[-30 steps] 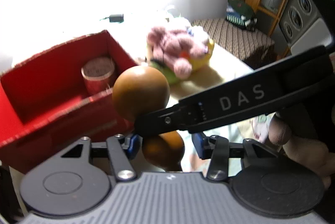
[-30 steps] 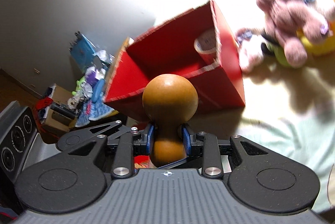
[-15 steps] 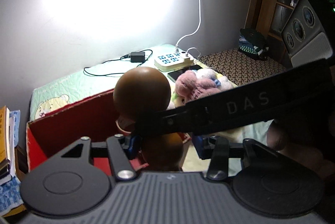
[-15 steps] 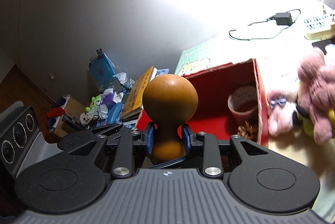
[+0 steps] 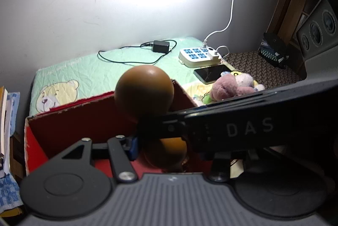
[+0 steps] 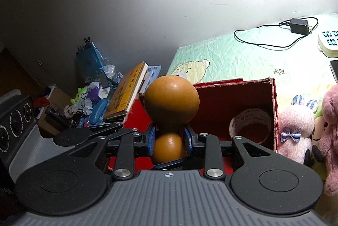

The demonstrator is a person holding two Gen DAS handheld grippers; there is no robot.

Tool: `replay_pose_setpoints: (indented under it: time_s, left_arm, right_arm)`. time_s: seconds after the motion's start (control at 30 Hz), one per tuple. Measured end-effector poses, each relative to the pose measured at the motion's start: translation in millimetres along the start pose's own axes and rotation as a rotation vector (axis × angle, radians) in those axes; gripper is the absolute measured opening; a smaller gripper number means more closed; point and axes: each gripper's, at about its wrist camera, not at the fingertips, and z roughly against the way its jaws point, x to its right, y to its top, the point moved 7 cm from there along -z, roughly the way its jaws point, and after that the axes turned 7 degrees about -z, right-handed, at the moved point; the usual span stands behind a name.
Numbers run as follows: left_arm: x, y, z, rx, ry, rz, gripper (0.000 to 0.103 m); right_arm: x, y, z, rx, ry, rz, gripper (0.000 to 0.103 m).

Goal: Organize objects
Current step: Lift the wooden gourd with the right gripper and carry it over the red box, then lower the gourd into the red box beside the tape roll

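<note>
A brown gourd (image 6: 171,101) is clamped at its waist between the blue pads of my right gripper (image 6: 170,140), above the open red cardboard box (image 6: 249,91). The gourd's large bulb points forward. In the left wrist view the gourd (image 5: 144,92) sits between the fingers of my left gripper (image 5: 166,146), whose jaws stand wider than the gourd's lower bulb. The right gripper's black arm (image 5: 249,130) crosses in front and hides the left gripper's right finger. A tape roll (image 6: 250,123) lies inside the box.
Pink plush toys (image 6: 295,126) lie right of the box on a green bear-print mat (image 5: 99,72). A power strip (image 5: 198,54), phone (image 5: 212,73) and black charger (image 5: 161,45) lie behind. Books (image 6: 126,95) and clutter are left of the box.
Both grippers and the gourd rose and tilted up, from close over the box front to higher above it. The box now sits lower in view. The right grip stayed shut.
</note>
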Motion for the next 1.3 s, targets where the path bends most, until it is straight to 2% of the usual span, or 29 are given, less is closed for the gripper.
replay_pose_setpoints:
  time_s: [0.13, 0.33, 0.73, 0.87, 0.93, 1.1, 1.3]
  left_arm:
    - [-3, -10, -22, -0.051, 0.006, 0.006, 0.046]
    - [-30, -19, -49, -0.129, -0.024, 0.057, 0.046]
    - [-47, -36, -82, -0.250, -0.009, 0.089, 0.049]
    - [-48, -35, -85, -0.278, 0.020, 0.075, 0.059]
    - [-50, -35, -87, -0.299, 0.056, 0.051, 0.069]
    - [-52, -38, -91, -0.335, 0.075, 0.014, 0.071]
    - [-58, -40, -97, -0.363, 0.061, 0.037, 0.072]
  right_arm:
    - [11, -3, -20, -0.041, -0.030, -0.009, 0.031]
    - [25, -7, -47, -0.101, -0.062, -0.047, 0.031]
    - [46, -18, -79, -0.186, -0.115, -0.130, 0.031]
    - [55, -17, -84, -0.200, -0.158, -0.145, 0.031]
    - [54, -18, -86, -0.210, -0.167, -0.150, 0.031]
    - [57, -21, -92, -0.236, -0.198, -0.179, 0.031]
    - [62, -21, -95, -0.259, -0.254, -0.198, 0.033]
